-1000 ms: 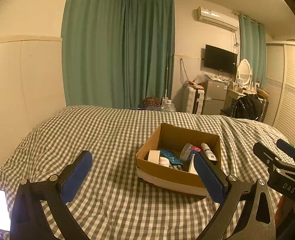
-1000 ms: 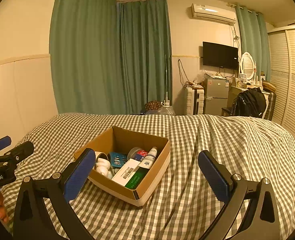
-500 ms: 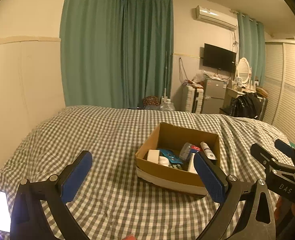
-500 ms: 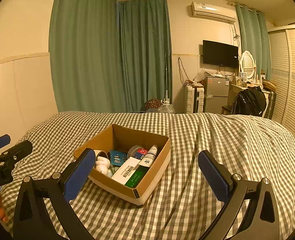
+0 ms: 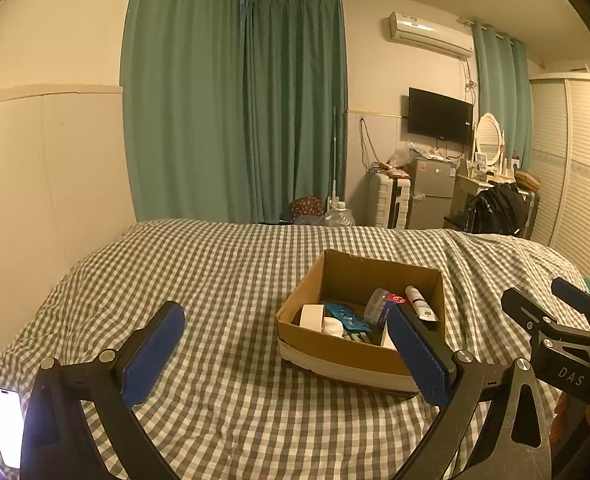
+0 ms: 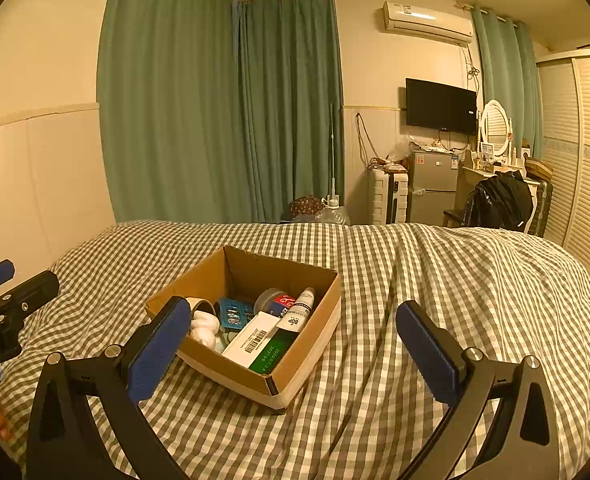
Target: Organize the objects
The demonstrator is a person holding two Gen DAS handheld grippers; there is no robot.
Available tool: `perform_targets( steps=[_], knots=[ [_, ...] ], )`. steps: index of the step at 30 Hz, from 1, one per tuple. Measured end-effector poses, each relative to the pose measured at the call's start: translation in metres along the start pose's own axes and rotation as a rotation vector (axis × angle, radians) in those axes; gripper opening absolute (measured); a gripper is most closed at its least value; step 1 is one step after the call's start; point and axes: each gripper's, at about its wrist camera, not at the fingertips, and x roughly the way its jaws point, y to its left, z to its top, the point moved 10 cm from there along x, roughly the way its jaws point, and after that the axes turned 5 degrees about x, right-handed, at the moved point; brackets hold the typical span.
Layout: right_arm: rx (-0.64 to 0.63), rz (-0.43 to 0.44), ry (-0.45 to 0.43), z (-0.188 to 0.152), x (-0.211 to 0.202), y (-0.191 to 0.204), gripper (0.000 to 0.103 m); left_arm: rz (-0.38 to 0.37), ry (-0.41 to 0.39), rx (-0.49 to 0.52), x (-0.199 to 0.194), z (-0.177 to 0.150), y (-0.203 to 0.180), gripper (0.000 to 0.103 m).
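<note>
An open cardboard box [image 5: 335,350] [image 6: 309,354] sits on the checked bed, holding a tape roll [image 6: 199,305], a white tube [image 6: 301,309], a white and green carton [image 6: 261,344], a blue packet [image 6: 233,313] and a small jar [image 6: 271,300]. My left gripper [image 5: 285,354] is open and empty, held above the bed just left of the box. My right gripper [image 6: 295,354] is open and empty, near the box's front right corner. Each gripper shows at the edge of the other's view.
A lit phone [image 5: 7,426] lies on the bed at the near left. The checked cover [image 6: 455,280] spreads wide around the box. Beyond the bed stand green curtains [image 5: 235,120], a suitcase, a small fridge [image 5: 433,192], a dressing table and a wardrobe.
Both views have shifted only slightly; the box sits a little nearer and lower in frame. Both grippers stay open and empty.
</note>
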Motion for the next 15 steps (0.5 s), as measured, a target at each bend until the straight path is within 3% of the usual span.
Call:
perform_targets(
  steps=[15],
  knots=[
    [-0.006,-0.006,0.013,-0.0048,0.0043,0.0017,0.103,0.008,0.009,0.000,0.0032,-0.0050,0.0028,0.103]
  ],
)
